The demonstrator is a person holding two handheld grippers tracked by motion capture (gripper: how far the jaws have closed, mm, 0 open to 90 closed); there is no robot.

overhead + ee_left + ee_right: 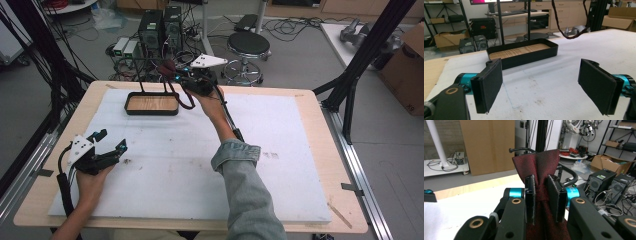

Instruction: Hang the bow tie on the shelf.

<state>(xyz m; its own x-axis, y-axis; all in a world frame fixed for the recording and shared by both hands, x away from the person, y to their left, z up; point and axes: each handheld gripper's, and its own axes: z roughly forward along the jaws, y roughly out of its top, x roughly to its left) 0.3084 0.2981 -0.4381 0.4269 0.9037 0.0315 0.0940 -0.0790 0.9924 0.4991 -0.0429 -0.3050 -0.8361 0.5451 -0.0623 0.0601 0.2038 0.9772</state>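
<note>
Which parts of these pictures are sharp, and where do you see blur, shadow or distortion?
High view: even light, soft overall, the tie small and dark. Left gripper view: the tray sharp, near fingers slightly soft, table edges curved. Right gripper view: the tie's weave crisp between the fingers, the background milder.

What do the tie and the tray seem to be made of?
The tie: woven fabric, dark red with a fine speckled weave and a slight sheen, perhaps silk or polyester; it bunches between the right gripper's pads. The tray: matte black walls, likely metal or plastic, with a floor that shows pale wood grain.
</note>
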